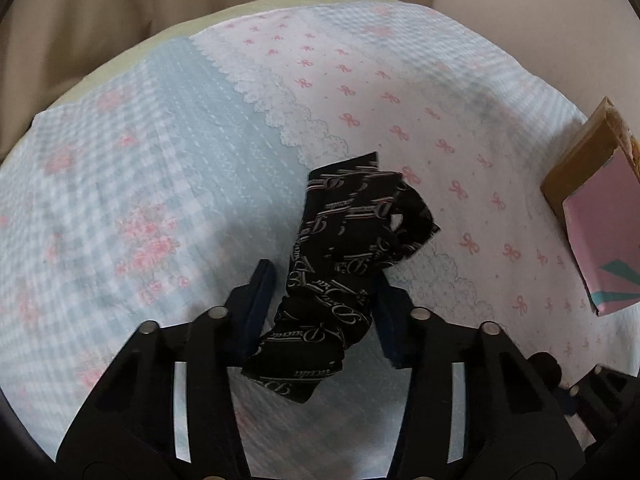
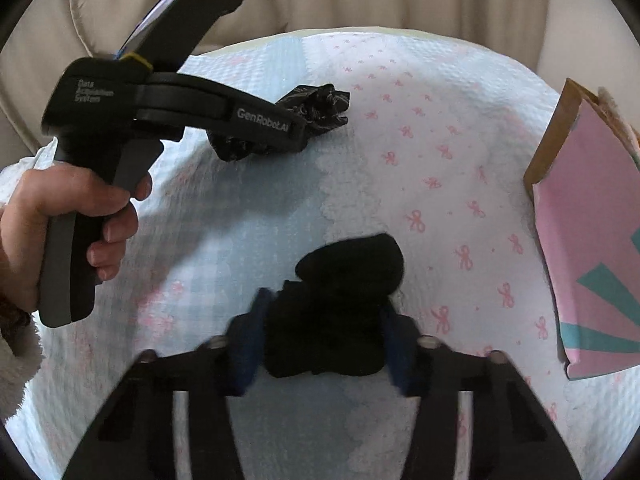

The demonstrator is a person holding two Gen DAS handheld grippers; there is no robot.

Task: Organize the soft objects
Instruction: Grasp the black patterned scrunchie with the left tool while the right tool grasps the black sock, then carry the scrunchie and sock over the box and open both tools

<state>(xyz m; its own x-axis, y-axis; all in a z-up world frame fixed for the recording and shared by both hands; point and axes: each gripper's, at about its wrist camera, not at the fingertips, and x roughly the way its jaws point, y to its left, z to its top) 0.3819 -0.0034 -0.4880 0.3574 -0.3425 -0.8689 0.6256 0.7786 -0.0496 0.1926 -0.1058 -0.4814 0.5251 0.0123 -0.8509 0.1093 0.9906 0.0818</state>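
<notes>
Left hand-held gripper: "GenRobot.AI" (also "Data Acquisition System").

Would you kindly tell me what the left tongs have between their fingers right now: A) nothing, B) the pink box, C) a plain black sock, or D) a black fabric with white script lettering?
D: in the left wrist view, the black fabric with white script lettering hangs between the fingers of the left tongs; the plain black bundle sits in the right tongs.

The pink box runs off frame; its contents seem hidden.
</notes>
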